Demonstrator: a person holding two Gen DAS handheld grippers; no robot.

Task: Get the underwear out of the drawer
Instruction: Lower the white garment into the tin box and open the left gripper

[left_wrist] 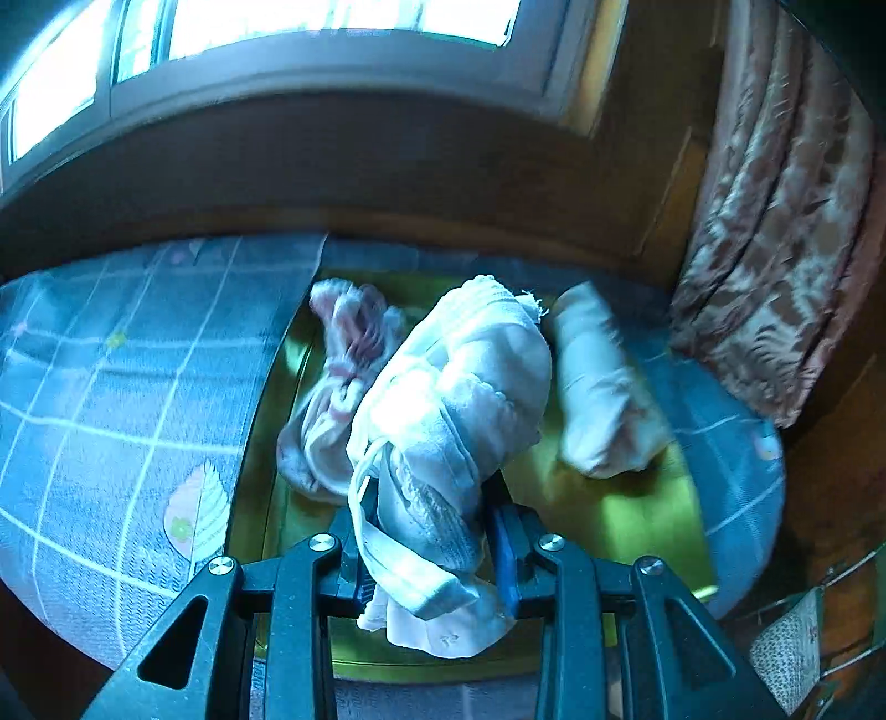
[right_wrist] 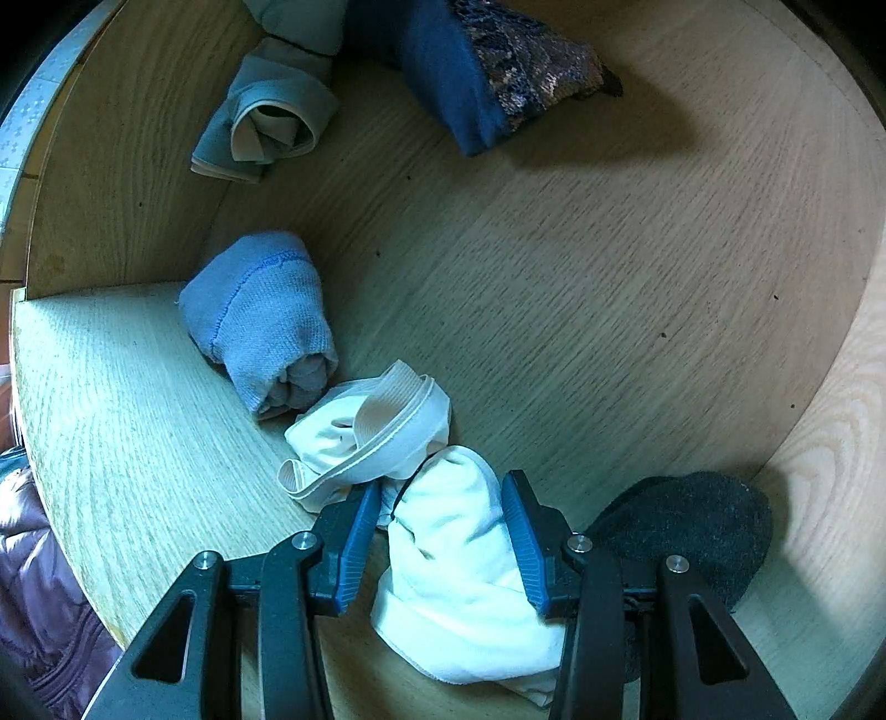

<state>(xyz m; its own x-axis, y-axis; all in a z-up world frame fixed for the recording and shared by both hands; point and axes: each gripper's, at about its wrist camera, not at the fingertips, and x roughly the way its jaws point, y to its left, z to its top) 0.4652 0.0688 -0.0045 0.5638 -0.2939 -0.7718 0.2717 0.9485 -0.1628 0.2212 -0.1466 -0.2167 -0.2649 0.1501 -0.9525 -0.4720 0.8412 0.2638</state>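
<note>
In the left wrist view my left gripper [left_wrist: 432,498] is shut on a bundle of white underwear [left_wrist: 459,387], held above a yellow-green surface [left_wrist: 626,520] on a bed. Two other pale garments lie there: a pink-white one [left_wrist: 343,354] to the left and a white roll [left_wrist: 598,387] to the right. In the right wrist view my right gripper [right_wrist: 443,482] is inside the wooden drawer [right_wrist: 554,277]. Its blue pads [right_wrist: 523,537] straddle a rolled white underwear [right_wrist: 459,559] on the drawer floor. The jaws stand apart, with a thin gap at the left pad.
The drawer also holds a cream elastic piece [right_wrist: 376,426], a blue-grey roll [right_wrist: 260,321], a grey-green roll [right_wrist: 271,116], a navy lace-edged piece [right_wrist: 498,77] and a dark sock [right_wrist: 692,526]. A checked blue bedcover [left_wrist: 127,387], a curtain [left_wrist: 786,249] and a window [left_wrist: 277,27] surround the bed.
</note>
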